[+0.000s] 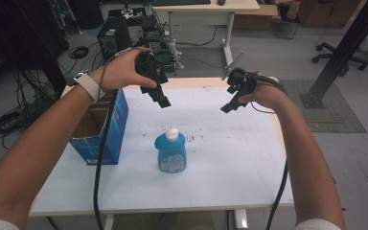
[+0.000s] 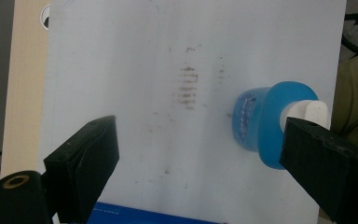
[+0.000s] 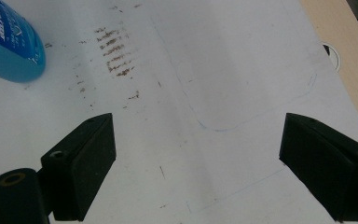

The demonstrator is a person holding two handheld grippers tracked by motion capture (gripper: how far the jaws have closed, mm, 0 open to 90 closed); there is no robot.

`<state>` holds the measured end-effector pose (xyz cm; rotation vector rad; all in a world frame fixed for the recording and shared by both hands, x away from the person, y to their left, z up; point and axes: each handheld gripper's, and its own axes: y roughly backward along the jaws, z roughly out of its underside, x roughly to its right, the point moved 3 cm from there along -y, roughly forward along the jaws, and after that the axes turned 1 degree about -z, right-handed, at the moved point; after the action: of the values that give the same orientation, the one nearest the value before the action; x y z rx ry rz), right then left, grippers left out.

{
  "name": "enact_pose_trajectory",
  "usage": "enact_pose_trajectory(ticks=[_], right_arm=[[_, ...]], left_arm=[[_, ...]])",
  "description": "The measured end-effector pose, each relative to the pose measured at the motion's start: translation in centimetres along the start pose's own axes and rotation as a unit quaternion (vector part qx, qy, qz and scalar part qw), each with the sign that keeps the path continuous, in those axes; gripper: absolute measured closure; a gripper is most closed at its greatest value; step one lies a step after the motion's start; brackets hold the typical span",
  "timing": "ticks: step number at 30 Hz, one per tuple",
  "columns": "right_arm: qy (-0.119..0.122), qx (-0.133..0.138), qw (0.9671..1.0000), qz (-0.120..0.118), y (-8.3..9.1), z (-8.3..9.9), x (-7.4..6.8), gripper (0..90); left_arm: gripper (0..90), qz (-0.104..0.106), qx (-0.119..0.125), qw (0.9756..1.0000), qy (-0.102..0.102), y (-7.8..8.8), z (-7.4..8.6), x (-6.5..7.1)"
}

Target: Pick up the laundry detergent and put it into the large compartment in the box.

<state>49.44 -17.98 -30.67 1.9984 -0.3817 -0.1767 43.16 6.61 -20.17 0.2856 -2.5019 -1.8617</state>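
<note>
On the white bench [image 1: 230, 158], both wide-open tools, left tool [image 1: 159, 93] and right tool [image 1: 230, 103], are hovering; a careless approach risks toppling the upright bottle [image 1: 171, 152].

An open blue cardboard box [image 1: 106, 129] sits at the white table's [image 1: 230, 163] left edge, brown smudges [image 2: 187, 86] mid-table

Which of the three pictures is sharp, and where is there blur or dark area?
High view: dim, soft, blue bottle readable. Left gripper view: bottle and jaws slightly blurred. Right gripper view: sharpest, brown marks on the white sheet crisp.
</note>
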Motion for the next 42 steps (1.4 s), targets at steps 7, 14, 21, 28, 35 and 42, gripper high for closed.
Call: enact_pose_trajectory(ticks=[7,14,21,28,35,42], right_arm=[[0.000,0.002,1.0000,0.006,0.1,0.1,-0.1,10.3],[0.000,0.002,1.0000,0.008,0.3,0.4,-0.3,10.4],[0.001,0.002,0.9999,0.012,0.6,0.6,-0.5,10.3],[0.001,0.001,0.9999,0.011,0.7,0.7,-0.5,10.3],[-0.002,0.000,0.9999,0.011,0.6,0.9,-0.6,10.3],[-0.004,0.002,0.9999,0.012,0.7,0.9,-0.6,9.7]], left_arm=[[12.2,0.001,0.004,1.0000,0.007,0.3,-0.3,0.2],[11.0,-0.008,0.008,0.9999,0.010,1.1,-0.5,0.6],[10.7,-0.011,0.009,0.9998,0.013,1.8,-0.8,1.2],[10.6,-0.013,0.008,0.9997,0.017,2.1,-0.8,1.6],[10.1,-0.012,0.010,0.9996,0.021,2.6,-0.6,1.9],[6.5,-0.011,0.021,0.9995,0.020,3.2,-0.5,2.3]])
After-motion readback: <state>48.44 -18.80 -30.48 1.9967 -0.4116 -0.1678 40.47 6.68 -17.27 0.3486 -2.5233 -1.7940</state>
